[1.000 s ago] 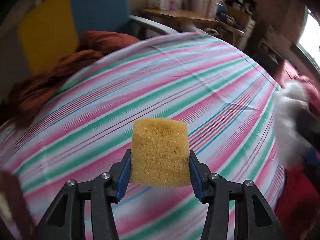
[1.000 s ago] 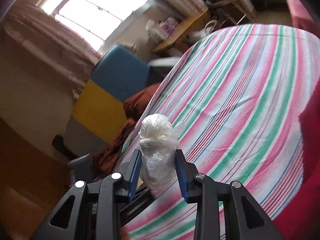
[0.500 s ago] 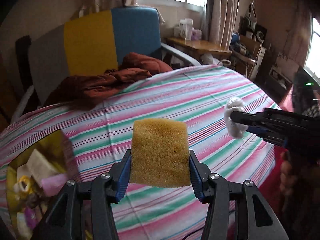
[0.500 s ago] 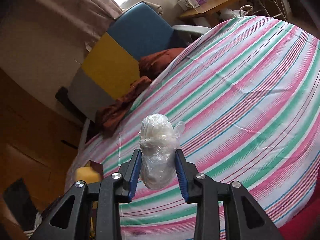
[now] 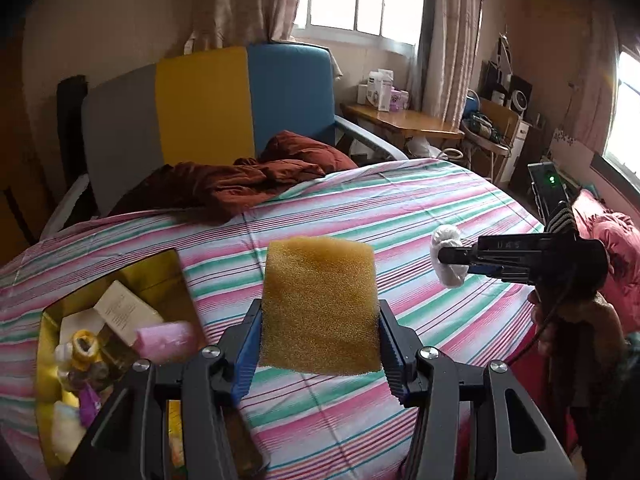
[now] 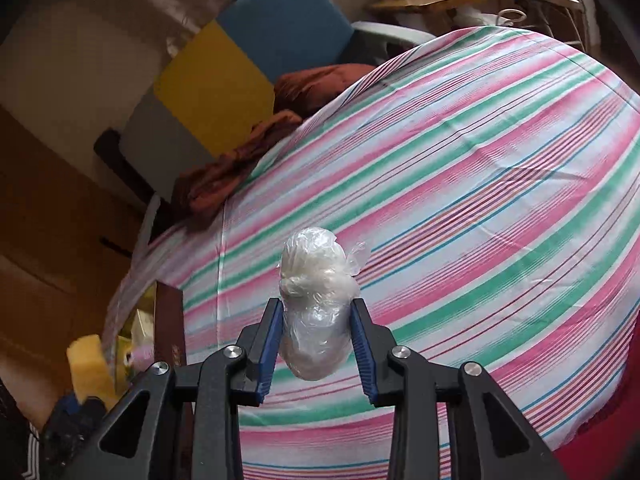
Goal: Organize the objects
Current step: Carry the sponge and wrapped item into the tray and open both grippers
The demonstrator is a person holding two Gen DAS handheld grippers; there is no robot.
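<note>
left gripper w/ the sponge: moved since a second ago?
Yes. The left gripper, shut on the yellow sponge, swung left and pulled back: the box of items came into view at lower left, and the striped sheet sits farther off.

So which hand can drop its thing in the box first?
Probably the left: its tongs, holding the yellow sponge, are right beside the open box. The right tongs, holding the white bag, are further away.
</note>
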